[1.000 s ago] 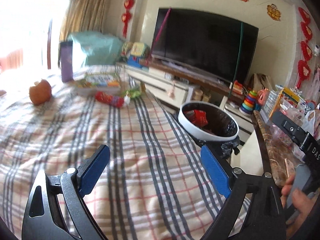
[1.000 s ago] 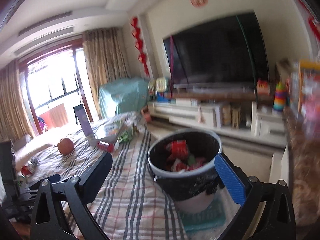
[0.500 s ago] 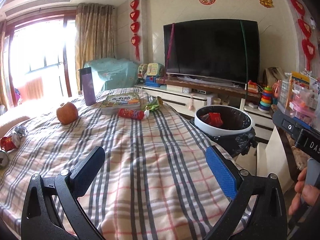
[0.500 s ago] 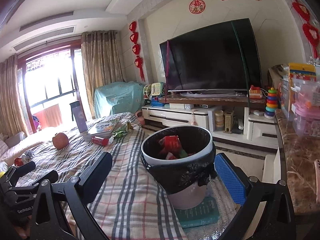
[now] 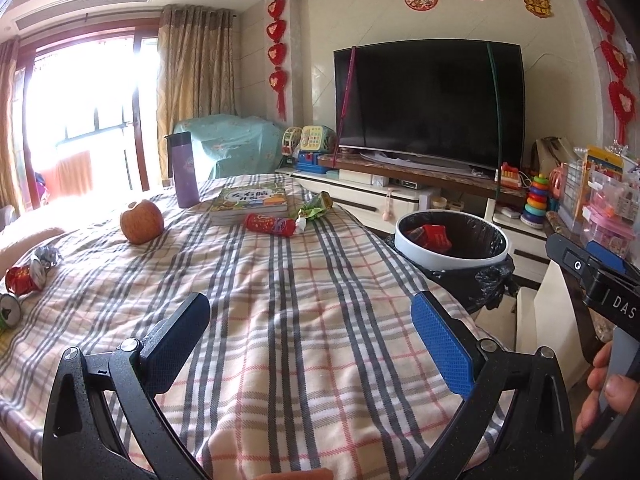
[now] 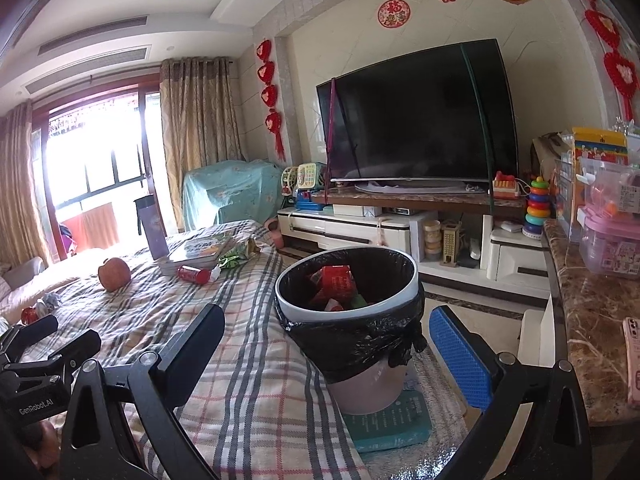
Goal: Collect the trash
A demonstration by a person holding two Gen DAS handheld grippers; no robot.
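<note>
1. The left claw [image 5: 310, 338] gapes empty; the right claw [image 6: 326, 350] is also wide, holding nothing.
2. The red wrapper [image 5: 269, 224] lies far ahead on the bed [image 5: 304, 320], long axis left-right, nearer the left claw.
3. The bin [image 6: 347, 312] stands right.

Both wrist cameras looked low across the plaid-covered surface [image 5: 304, 320] toward the television [image 6: 416, 120] (the right nearer the bin [image 6: 348, 300]).

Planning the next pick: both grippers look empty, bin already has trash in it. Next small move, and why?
Probably send the left gripper forward toward the red wrapper beside the book. Its fingers stand open with nothing between them, the wrapper lies loose on the plaid cloth, and the bin sits close on the right.
</note>
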